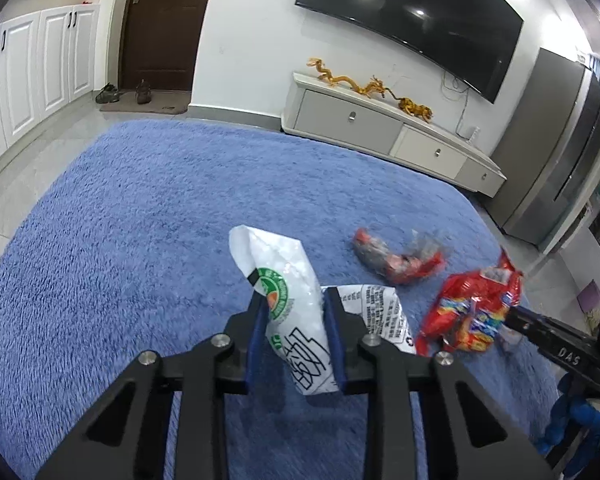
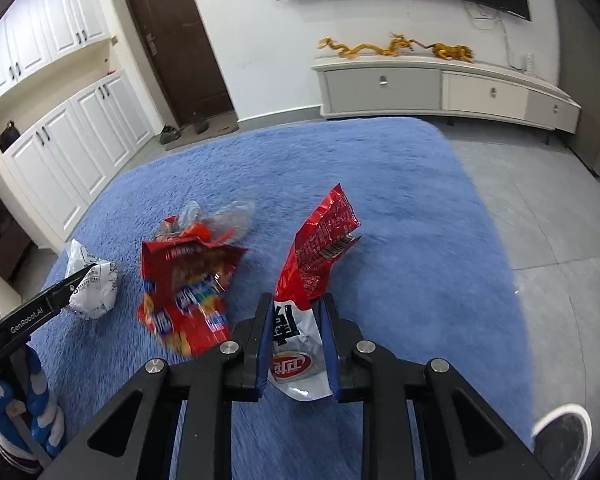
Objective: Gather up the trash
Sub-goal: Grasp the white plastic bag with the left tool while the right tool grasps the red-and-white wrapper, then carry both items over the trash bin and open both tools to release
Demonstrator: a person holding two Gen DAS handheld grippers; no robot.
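Observation:
My left gripper is shut on a white snack wrapper with a green and orange logo, held above the blue rug. My right gripper is shut on a red and silver chip bag, also held above the rug. A red snack bag with colourful print hangs or lies blurred between the grippers; it also shows in the left wrist view. A crumpled red and clear wrapper lies on the rug beyond it, seen in the right wrist view too.
A TV cabinet with gold dragon ornaments stands along the far wall under a television. White cupboards and a brown door are at the left. Grey tile floor lies right of the rug. A round white object sits at bottom right.

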